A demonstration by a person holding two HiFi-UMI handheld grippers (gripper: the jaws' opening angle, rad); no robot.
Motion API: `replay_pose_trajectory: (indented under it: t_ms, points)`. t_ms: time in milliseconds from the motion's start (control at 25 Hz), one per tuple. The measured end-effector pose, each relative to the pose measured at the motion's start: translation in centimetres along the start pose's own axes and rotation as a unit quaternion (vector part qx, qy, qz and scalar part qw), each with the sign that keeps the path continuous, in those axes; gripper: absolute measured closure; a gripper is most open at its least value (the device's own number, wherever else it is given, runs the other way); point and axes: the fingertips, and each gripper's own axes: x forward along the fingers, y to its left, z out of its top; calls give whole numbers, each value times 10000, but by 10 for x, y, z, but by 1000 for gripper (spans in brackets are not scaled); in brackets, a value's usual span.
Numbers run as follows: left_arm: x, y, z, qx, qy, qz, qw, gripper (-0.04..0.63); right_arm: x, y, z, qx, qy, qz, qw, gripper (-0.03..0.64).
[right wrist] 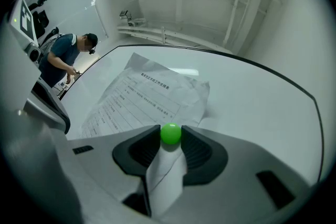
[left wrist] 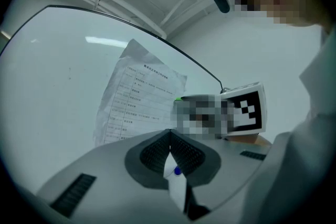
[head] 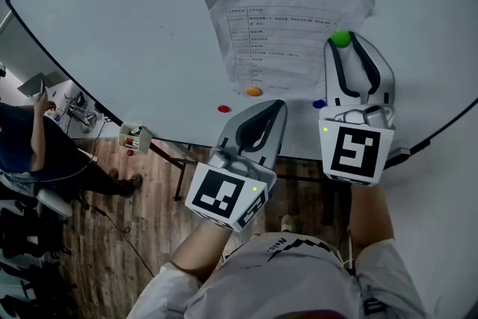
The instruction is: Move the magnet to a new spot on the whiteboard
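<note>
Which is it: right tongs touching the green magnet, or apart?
Touching. The right gripper view shows the right tongs closed on the green magnet with no gap.

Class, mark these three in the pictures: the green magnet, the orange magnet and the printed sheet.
green magnet point(right wrist: 170, 134), right gripper view, centre of its rounded top.
orange magnet point(head: 254, 92), head view, middle of its top.
printed sheet point(head: 284, 26), head view, printed area near its middle.
</note>
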Motion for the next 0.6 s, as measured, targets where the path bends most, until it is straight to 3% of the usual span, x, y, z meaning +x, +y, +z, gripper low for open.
replay_pose_trajectory:
  t_ms: [400,600]
  points:
    - [2,-6,-1,12,11,-27,10000,584,-2,1,0,-215,52,-17,9998,486]
    - [0,-8,-5,3,21,9,10000,584,-7,2,-1,-50,-47,49,10000,486]
